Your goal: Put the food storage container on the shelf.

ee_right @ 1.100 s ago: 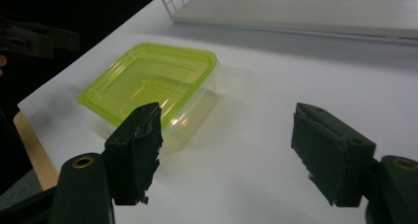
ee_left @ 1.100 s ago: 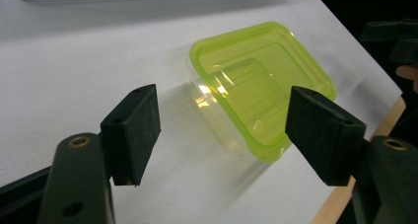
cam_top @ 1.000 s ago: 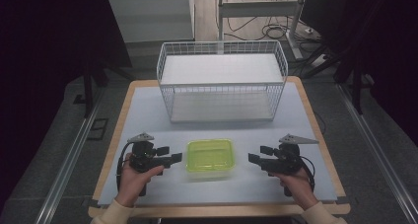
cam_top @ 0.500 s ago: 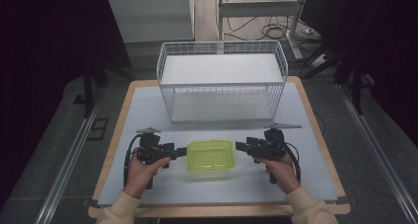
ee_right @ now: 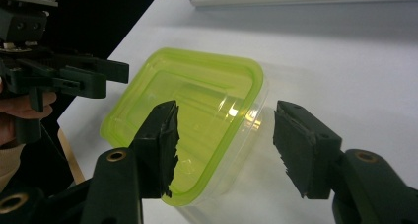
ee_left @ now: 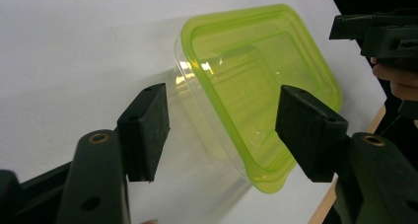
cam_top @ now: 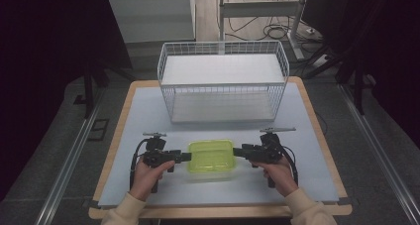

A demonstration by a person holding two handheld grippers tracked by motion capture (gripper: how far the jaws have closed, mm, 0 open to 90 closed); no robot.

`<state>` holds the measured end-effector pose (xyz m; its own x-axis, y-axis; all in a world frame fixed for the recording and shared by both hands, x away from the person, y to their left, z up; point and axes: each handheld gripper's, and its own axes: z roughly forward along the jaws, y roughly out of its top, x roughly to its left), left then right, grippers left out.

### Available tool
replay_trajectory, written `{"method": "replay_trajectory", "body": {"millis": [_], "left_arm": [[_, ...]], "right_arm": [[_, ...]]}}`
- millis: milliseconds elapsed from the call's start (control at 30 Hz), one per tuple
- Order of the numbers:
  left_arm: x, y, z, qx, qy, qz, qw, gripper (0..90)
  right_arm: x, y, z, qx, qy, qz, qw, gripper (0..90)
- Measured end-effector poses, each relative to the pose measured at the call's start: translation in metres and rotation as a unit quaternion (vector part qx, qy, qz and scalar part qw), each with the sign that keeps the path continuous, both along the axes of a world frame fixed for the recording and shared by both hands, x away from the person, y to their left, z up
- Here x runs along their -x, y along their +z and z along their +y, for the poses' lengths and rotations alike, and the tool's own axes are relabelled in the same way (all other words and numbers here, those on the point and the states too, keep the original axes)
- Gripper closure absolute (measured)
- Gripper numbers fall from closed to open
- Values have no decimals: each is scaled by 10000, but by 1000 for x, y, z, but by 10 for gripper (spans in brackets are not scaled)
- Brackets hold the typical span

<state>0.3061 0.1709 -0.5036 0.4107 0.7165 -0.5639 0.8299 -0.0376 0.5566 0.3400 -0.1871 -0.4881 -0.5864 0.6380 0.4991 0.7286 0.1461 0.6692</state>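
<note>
At lower centre, a green-lidded container is flanked by the closing, not yet gripping left gripper and right gripper; firm clamping is judged next.

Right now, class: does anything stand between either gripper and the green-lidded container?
Nothing visible does. The left gripper and right gripper flank the container at its ends, jaws just closing, pads not yet pressing.
</note>
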Motion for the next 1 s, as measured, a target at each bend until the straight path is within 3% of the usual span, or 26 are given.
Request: {"method": "replay_trajectory", "body": {"millis": [467, 567, 600, 700, 833, 1000], "left_arm": [[-4, -9, -2, 96, -69, 175, 9998, 443], [-5, -11, -2, 195, -93, 213, 9995, 496], [-5, -13, -3, 266, -157, 226, 9993, 555], [-6, -14, -3, 203, -191, 204, 9994, 667], [-4, -14, -3, 306, -246, 196, 9990, 709], [1, -8, 0, 573, -320, 81, 9978, 779]], "right_arm": [[-5, -15, 6, -10, 123, 385, 9992, 519], [-6, -19, 8, -18, 165, 455, 9988, 555], [-7, -21, 10, -7, 195, 504, 9985, 597], [-8, -24, 11, 31, 226, 574, 9981, 664], [-9, -26, 11, -106, 225, 756, 9968, 713], [-6, -20, 6, -271, 146, 771, 9965, 779]]}}
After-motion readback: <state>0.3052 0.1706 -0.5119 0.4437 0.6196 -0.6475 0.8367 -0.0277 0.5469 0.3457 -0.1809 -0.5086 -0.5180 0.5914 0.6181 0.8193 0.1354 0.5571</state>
